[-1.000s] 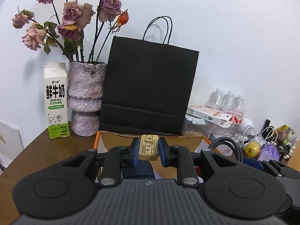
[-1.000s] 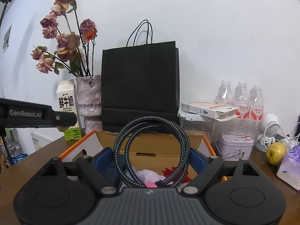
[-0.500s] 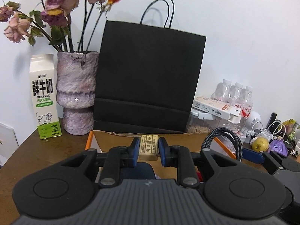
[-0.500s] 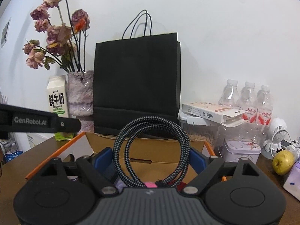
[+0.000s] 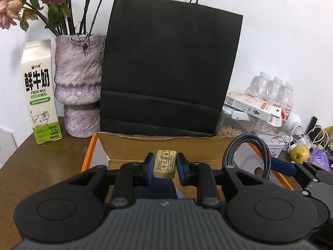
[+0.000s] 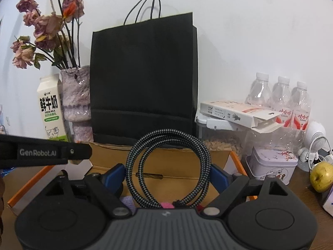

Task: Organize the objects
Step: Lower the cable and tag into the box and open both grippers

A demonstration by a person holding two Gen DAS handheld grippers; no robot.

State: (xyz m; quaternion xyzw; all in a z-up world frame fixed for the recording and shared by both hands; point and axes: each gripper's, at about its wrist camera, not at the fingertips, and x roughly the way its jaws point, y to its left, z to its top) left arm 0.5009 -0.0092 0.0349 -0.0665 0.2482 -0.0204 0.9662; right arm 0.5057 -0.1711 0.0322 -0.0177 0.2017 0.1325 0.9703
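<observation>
My left gripper (image 5: 164,166) holds a small beige eraser (image 5: 165,163) with printed characters between its blue pads. Its jaws are opening, and the pads still touch the eraser. It hangs over the open cardboard box (image 5: 166,145) with orange edges. My right gripper (image 6: 167,177) is shut wide on a coiled grey braided cable (image 6: 168,133), also above the box (image 6: 220,156). In the left wrist view, the cable (image 5: 247,145) and a blue finger (image 5: 283,165) of the right gripper appear at the right. Soft purple and red items lie inside the box, mostly hidden.
A black paper bag (image 5: 170,73) stands right behind the box. Left of it are a mottled vase (image 5: 79,93) of dried roses and a milk carton (image 5: 40,91). To the right are water bottles (image 6: 281,100), a clear container (image 6: 224,143), a tin (image 6: 270,166) and an apple (image 6: 320,177).
Both grippers have moved forward and slightly down toward the box and bag, which now look larger. The eraser and the cable stay between their jaws.
</observation>
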